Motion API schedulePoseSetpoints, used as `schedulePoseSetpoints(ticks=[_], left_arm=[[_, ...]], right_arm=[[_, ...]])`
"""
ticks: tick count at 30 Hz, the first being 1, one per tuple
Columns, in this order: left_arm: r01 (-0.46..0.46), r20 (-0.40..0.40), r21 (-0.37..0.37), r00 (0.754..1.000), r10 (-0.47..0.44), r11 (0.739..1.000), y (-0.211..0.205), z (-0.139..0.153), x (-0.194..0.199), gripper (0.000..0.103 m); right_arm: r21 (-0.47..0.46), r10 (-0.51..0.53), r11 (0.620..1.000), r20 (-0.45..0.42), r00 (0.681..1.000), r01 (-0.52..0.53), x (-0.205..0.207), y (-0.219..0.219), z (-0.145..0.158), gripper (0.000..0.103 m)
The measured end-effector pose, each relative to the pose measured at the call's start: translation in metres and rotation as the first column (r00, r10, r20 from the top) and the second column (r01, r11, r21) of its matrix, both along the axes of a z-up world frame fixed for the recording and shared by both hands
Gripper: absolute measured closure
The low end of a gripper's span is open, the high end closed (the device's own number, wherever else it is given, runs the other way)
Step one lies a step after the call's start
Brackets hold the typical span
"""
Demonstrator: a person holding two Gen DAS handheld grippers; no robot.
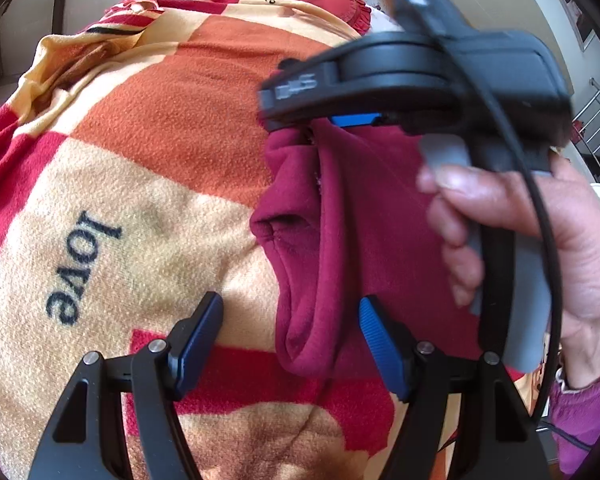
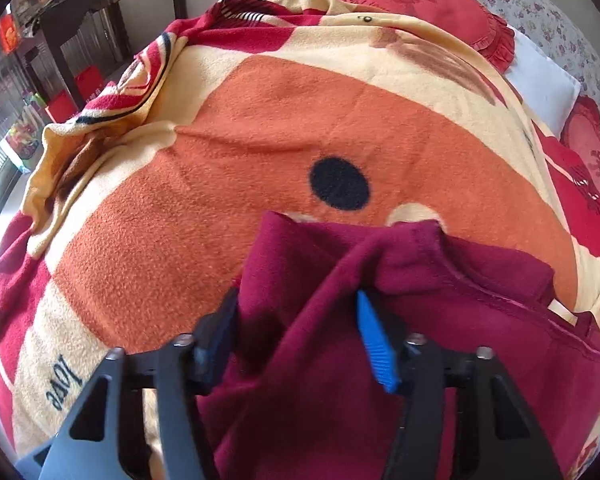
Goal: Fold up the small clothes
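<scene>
The maroon fleece garment is bunched in a loose heap on the near right part of the patterned fleece blanket that covers the bed, with no neat fold visible, so I judge the folding barely started. The right tongs have cloth gathered between their pads and seem to hold it. The left tongs gape wide, empty, at the garment's near edge.
</scene>
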State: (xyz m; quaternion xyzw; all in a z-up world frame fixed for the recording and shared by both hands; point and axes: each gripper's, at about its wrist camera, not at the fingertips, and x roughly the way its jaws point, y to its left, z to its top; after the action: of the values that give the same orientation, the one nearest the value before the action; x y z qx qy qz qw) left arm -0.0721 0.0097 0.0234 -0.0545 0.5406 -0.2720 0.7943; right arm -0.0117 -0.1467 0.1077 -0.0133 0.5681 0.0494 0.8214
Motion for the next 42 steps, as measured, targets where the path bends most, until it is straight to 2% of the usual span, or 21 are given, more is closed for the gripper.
schedulePoseSetpoints(ticks=[1,7,11,13,17,20,22,23,25,27,29,31,34,37,39,42], left_arm=[[0.0,0.001,0.003,1.0,0.0,1.0,-0.002,0.001,0.0,0.028],[0.019,0.017,0.01,1.0,-0.019,1.0,-0.015,0.013,-0.002,0.028],[0.015,0.05,-0.015,0.999,-0.014,1.0,-0.018,0.026,0.004,0.027],[0.018,0.064,-0.032,0.998,-0.015,0.999,-0.022,0.032,0.008,0.022],[0.052,0.08,-0.055,0.996,-0.048,0.997,-0.038,0.039,0.016,0.019],[0.082,0.081,-0.039,0.994,-0.078,0.996,-0.057,0.035,0.02,0.019],[0.085,0.075,-0.047,0.994,-0.081,0.995,-0.054,0.03,0.024,0.02],[0.08,0.063,-0.055,0.995,-0.076,0.995,-0.056,0.027,0.026,0.023],[0.065,0.021,-0.069,0.998,-0.064,0.995,-0.056,0.021,0.03,0.059],[0.034,0.01,-0.068,0.999,-0.034,0.997,-0.053,0.018,0.033,0.072],[0.02,0.001,-0.11,1.0,-0.02,0.994,-0.048,0.018,0.033,0.075],[0.024,0.016,-0.11,1.0,-0.022,0.994,-0.047,0.019,0.031,0.078],[0.039,0.048,-0.097,0.998,-0.034,0.994,-0.049,0.025,0.026,0.079],[0.048,0.068,-0.087,0.997,-0.043,0.995,-0.051,0.029,0.022,0.081],[0.049,0.073,-0.087,0.996,-0.042,0.995,-0.053,0.031,0.02,0.081],[0.051,0.083,-0.081,0.996,-0.044,0.995,-0.056,0.032,0.016,0.081]], right_arm=[[0.021,-0.001,1.0,0.002,1.0,0.001,-0.002,-0.006,0.001,0.081],[0.243,-0.021,0.97,0.036,0.999,0.012,-0.019,-0.043,0.018,0.096],[0.345,-0.06,0.938,0.055,0.997,0.038,-0.034,-0.064,0.032,0.1],[0.382,-0.08,0.923,0.055,0.995,0.053,-0.04,-0.075,0.036,0.101],[0.415,-0.098,0.907,0.053,0.994,0.067,-0.043,-0.08,0.043,0.101],[0.43,-0.108,0.899,0.049,0.993,0.077,-0.041,-0.081,0.043,0.101],[0.432,-0.109,0.899,0.051,0.993,0.076,-0.042,-0.083,0.043,0.101],[0.434,-0.109,0.898,0.051,0.993,0.076,-0.043,-0.084,0.044,0.101],[0.438,-0.112,0.895,0.05,0.992,0.079,-0.045,-0.086,0.044,0.101],[0.446,-0.118,0.891,0.045,0.992,0.086,-0.046,-0.088,0.043,0.101],[0.476,-0.142,0.872,0.017,0.99,0.116,-0.044,-0.093,0.04,0.097],[0.532,-0.185,0.829,-0.035,0.982,0.175,-0.042,-0.102,0.034,0.078],[0.586,-0.258,0.772,-0.065,0.964,0.246,-0.043,-0.114,0.031,0.065],[0.578,-0.289,0.774,-0.043,0.956,0.26,-0.039,-0.115,0.035,0.051],[0.56,-0.288,0.789,-0.028,0.957,0.254,-0.035,-0.112,0.04,0.047],[0.54,-0.235,0.814,-0.027,0.972,0.212,-0.023,-0.098,0.045,0.045]])
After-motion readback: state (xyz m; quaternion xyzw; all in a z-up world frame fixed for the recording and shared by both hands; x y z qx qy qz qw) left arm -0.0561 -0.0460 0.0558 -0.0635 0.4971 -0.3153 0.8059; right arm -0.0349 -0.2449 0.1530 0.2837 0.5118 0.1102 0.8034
